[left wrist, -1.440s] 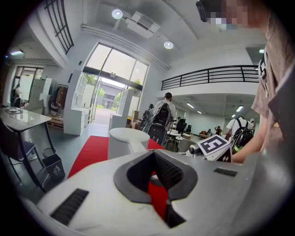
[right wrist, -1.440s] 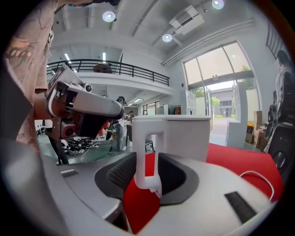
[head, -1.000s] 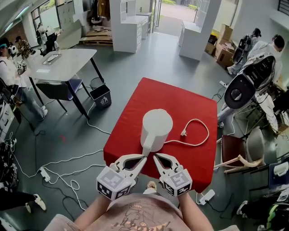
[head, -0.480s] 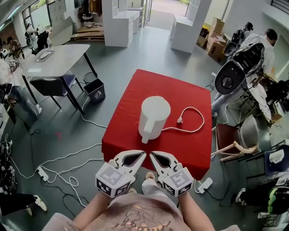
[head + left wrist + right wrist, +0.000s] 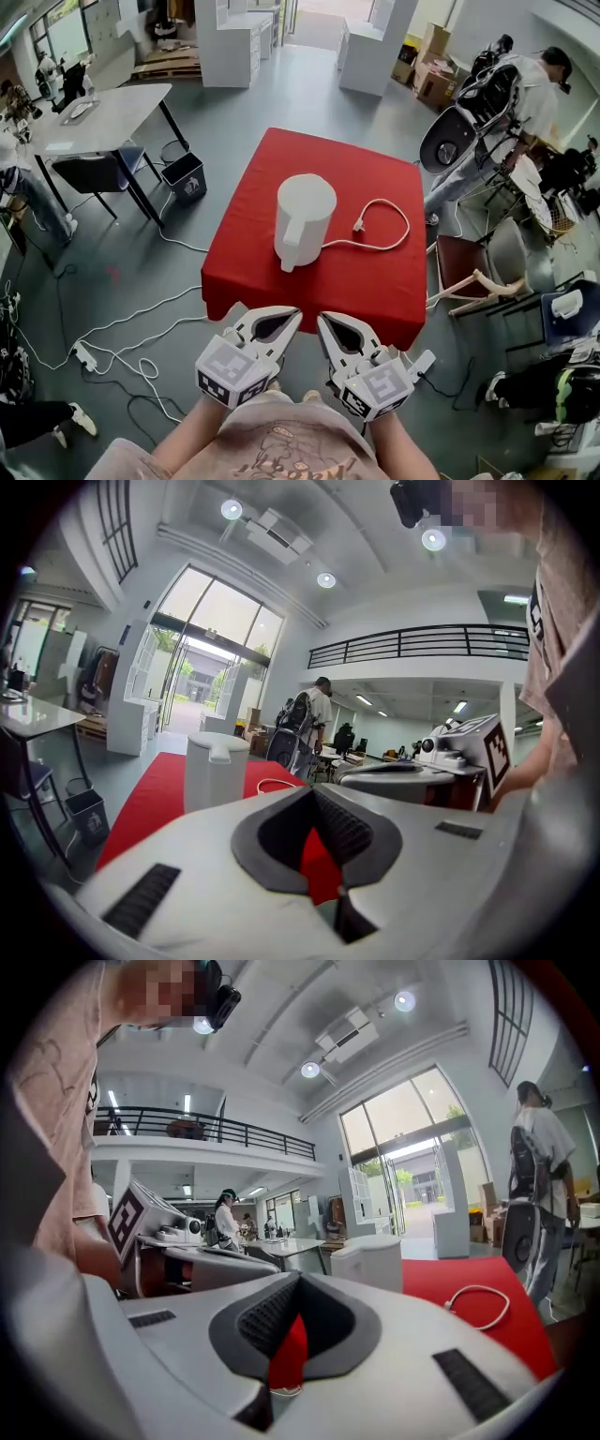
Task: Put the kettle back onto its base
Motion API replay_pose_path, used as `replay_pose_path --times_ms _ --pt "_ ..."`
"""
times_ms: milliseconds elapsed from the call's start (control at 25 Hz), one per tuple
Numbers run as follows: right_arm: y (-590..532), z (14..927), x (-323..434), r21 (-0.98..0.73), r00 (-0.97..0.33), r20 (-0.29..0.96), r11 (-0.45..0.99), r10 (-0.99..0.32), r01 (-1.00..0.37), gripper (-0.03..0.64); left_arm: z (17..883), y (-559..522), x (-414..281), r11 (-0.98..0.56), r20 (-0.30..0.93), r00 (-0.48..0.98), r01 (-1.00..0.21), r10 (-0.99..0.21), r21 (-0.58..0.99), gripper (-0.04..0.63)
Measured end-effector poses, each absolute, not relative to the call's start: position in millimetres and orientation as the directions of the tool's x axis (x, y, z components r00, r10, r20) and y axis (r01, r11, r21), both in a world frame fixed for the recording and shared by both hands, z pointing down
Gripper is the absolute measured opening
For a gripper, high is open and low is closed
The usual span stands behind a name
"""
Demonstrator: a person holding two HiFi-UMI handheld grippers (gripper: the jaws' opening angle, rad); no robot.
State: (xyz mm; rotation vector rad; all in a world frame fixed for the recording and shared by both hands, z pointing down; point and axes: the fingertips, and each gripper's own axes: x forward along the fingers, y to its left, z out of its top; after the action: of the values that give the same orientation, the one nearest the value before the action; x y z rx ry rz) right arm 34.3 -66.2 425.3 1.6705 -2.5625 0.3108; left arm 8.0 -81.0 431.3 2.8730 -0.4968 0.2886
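Observation:
A white kettle [image 5: 303, 218] stands upright in the middle of the red table [image 5: 281, 159], its handle toward me. A white cord [image 5: 380, 246] runs out from under its foot and loops to a plug [image 5: 358, 225] on the cloth; the base itself is hidden. My left gripper [image 5: 295, 316] and right gripper [image 5: 322, 321] hang side by side short of the table's near edge, both shut and empty. The left gripper view shows the shut left gripper [image 5: 314, 789] with the kettle [image 5: 215, 771] beyond it. In the right gripper view the kettle [image 5: 367, 1260] and cord [image 5: 478, 1305] lie beyond the shut right gripper [image 5: 300, 1277].
White cables [image 5: 122, 352] trail over the grey floor at the left. A grey table [image 5: 103, 117] and a bin [image 5: 185, 176] stand to the left, a chair [image 5: 478, 281] to the right. A person [image 5: 530, 89] stands at the upper right.
Both grippers have drawn back from the kettle's handle toward me and now sit off the table's near edge. The kettle has stayed where it was.

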Motion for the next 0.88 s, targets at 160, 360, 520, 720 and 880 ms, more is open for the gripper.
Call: replay_pose_path --times_ms 160,360,520,720,880 --pt "-39.1 418.8 42.9 -0.129 -0.398 0.153 0.381 -0.904 -0.915 0.003 427.8 -62.9 13.7 -0.921 0.218 0.922 -0.357 -0.32 0.158 -0.008" --pt "-9.8 415.6 52.4 -0.155 -0.412 0.137 0.391 -0.901 -0.907 0.003 425.9 -38.1 23.2 -0.914 0.225 0.914 -0.375 -0.337 0.156 -0.008" --pt "14.3 418.4 61.2 -0.155 -0.424 0.127 0.404 -0.897 -0.901 0.003 425.5 -10.8 32.2 -0.909 0.215 0.913 -0.384 -0.348 0.16 -0.008" --pt "53.4 423.4 60.9 -0.158 -0.463 0.121 0.444 -0.878 -0.882 0.003 427.9 31.1 31.9 -0.894 0.212 0.898 -0.421 -0.386 0.155 -0.008" --pt "78.9 416.2 55.4 -0.165 -0.505 0.086 0.487 -0.859 -0.858 0.003 423.5 60.4 27.0 -0.877 0.192 0.883 -0.458 -0.429 0.145 -0.008"
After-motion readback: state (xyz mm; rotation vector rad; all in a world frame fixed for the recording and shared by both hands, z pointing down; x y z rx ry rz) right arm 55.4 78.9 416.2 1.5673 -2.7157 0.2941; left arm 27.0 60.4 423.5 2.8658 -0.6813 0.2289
